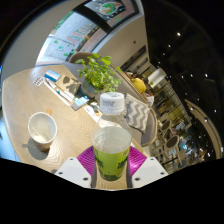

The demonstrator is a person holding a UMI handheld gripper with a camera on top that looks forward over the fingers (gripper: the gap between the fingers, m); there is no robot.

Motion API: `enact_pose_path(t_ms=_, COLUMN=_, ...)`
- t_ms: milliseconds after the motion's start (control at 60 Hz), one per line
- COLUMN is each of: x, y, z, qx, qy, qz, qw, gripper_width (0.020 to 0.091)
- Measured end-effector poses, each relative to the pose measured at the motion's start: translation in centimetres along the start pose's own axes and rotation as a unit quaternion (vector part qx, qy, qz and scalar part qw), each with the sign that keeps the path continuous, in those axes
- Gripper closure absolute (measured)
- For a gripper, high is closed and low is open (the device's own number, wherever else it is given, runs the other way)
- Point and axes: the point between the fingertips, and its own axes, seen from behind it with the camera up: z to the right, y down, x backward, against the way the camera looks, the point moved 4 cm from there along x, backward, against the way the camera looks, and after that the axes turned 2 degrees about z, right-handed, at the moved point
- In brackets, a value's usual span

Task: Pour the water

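A clear plastic bottle [111,145] with a white cap and a green label stands upright between my fingers. My gripper [111,162] is shut on the bottle, and its magenta pads [87,158] press against the bottle's sides at label height. A white cup [41,128] sits on the light wooden table [25,95], off to the left and a little beyond the fingers. I cannot see whether the cup holds anything.
A potted green plant [97,72] stands on the table beyond the bottle. Books or boxes [60,82] lie to the plant's left. A grey chair [137,112] and other furniture [155,80] stand past the table's right edge.
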Motion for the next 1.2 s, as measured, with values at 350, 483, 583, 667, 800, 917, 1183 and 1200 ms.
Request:
enact_pose_path(t_ms=350, x=-3.1, y=3.6, z=-2.4, qx=-0.294, qy=-0.128, qz=0.064, qw=0.945, gripper_width=0.0699)
enact_pose_path(t_ms=483, x=-4.9, y=5.0, z=-5.1, qx=-0.333, qy=-0.155, qz=0.067, qw=0.928, gripper_width=0.0701)
enact_pose_path(t_ms=583, x=-6.1, y=6.9, z=-6.3, qx=-0.344, qy=-0.153, qz=0.061, qw=0.924, gripper_width=0.0693)
enact_pose_path(t_ms=667, x=-6.6, y=7.8, z=-6.3, qx=-0.35, qy=-0.137, qz=0.071, qw=0.924, gripper_width=0.0693)
enact_pose_path(t_ms=800, x=-6.8, y=8.5, z=-5.7, qx=-0.358, qy=-0.122, qz=0.083, qw=0.922, gripper_width=0.0692)
enact_pose_path(t_ms=917, x=-7.0, y=8.3, z=-5.8, qx=-0.345, qy=-0.107, qz=0.094, qw=0.928, gripper_width=0.066)
enact_pose_path(t_ms=1183, x=-6.3, y=10.4, z=-6.2, qx=-0.367, qy=-0.086, qz=0.004, qw=0.926, gripper_width=0.0331)
enact_pose_path(t_ms=1200, x=-6.0, y=10.3, z=-6.2, qx=-0.37, qy=-0.087, qz=0.0, qw=0.925, gripper_width=0.0287)
